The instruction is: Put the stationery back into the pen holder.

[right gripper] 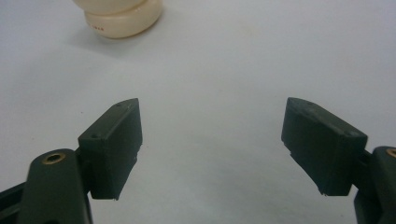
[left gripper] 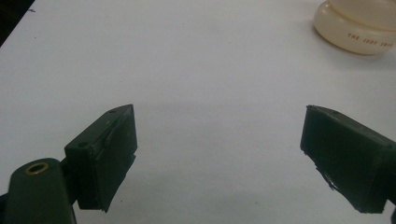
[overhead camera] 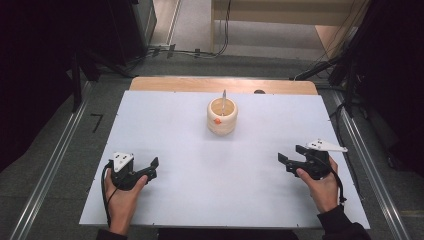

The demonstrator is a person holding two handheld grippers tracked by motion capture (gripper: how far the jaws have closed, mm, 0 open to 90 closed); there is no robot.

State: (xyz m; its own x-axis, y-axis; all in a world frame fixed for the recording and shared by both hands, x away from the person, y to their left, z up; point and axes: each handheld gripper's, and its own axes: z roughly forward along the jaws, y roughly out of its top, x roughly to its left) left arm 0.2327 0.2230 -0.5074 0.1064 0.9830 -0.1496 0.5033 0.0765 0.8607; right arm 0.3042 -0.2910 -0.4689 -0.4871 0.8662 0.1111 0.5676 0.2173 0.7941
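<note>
Room: grey floor (overhead camera: 60,150), dark at both sides, cables along the far edge.
Table (overhead camera: 200,165): one, white top, wooden strip at the far edge.
Cup (overhead camera: 222,116): one, cream, round, thick-walled, red lettering at the base, orange spot on its side; a thin metal utensil (overhead camera: 224,98) stands inside. Centre-far on the table, well apart from both grippers.
Left gripper (overhead camera: 152,167): hand-held, jaws wide apart, empty.
Right gripper (overhead camera: 288,156): likewise.
</note>
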